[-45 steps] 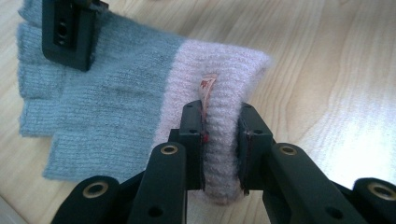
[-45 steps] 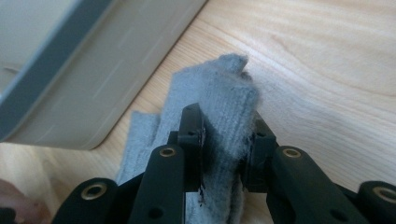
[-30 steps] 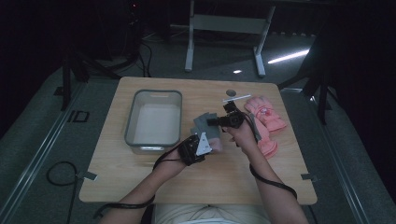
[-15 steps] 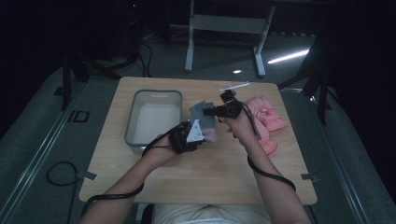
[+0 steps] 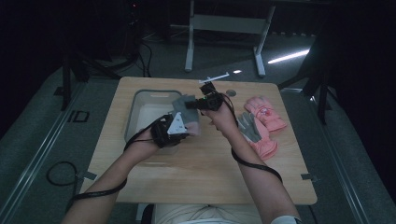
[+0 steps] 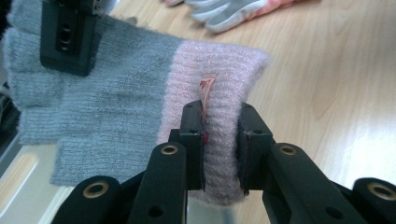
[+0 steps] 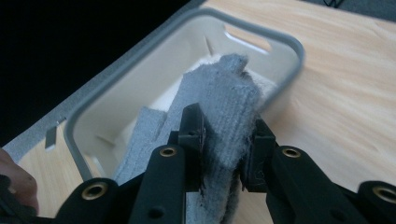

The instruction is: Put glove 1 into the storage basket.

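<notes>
Above wooden table (image 5: 196, 172), both tongs pinch a seemingly fingerless knit glove (image 6: 116, 102), grey with pink cuff.

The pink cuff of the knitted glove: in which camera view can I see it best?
The left gripper view. There the pink cuff is close and sharp, pinched between the left gripper jaws, with a small label. The high view shows the cuff small and dim. The right gripper view shows the glove's grey part over the bin.

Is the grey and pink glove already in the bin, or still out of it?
Out. The glove hangs stretched between the left gripper, clamped on its pink cuff, and the right gripper, on its grey end, above the bin.
</notes>
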Demonstrator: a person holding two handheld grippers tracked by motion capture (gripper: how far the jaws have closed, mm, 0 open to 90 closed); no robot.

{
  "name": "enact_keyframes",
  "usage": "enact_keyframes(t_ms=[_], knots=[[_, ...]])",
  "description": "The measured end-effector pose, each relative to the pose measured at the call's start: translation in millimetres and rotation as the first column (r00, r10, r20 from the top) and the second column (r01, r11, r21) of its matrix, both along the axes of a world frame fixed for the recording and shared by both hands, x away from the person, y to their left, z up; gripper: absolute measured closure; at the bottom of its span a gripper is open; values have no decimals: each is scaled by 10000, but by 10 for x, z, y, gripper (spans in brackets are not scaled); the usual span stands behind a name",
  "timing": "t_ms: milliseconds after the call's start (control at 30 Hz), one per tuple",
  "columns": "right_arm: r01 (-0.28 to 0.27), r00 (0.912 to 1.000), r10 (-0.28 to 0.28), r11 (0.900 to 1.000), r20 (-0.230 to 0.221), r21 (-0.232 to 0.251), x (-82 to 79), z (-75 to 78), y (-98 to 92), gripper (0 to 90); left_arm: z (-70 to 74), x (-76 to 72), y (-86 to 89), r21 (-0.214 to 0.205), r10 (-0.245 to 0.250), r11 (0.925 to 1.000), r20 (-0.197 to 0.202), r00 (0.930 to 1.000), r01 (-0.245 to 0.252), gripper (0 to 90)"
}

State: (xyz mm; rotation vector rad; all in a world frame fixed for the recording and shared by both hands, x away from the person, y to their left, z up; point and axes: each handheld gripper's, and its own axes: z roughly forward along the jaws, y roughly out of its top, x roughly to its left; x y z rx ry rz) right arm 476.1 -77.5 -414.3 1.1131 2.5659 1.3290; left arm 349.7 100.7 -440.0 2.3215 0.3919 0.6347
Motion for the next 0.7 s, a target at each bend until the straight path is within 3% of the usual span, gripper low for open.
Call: enact_keyframes(t_ms=[167, 433, 567, 700], knots=[[-300, 9995, 301, 9995, 121, -46, 64, 66, 299, 739, 44, 33, 250, 26, 323, 9995, -76, 9994, -323, 753], [-522, 9986, 521, 9985, 89, 143, 153, 39, 736, 740, 56, 116, 650, 793, 361, 9962, 5, 9993, -361, 752], [-364, 9993, 364, 9993, 24, 96, 203, -79, 861, 741, -12, 227, 759, 1561, 68, 9877, -206, 9998, -35, 752], [-177, 9996, 175, 9998, -199, -117, 260, -265, 928, 742, -147, 334, 763, 2302, -61, 9730, -512, 9987, 177, 751]])
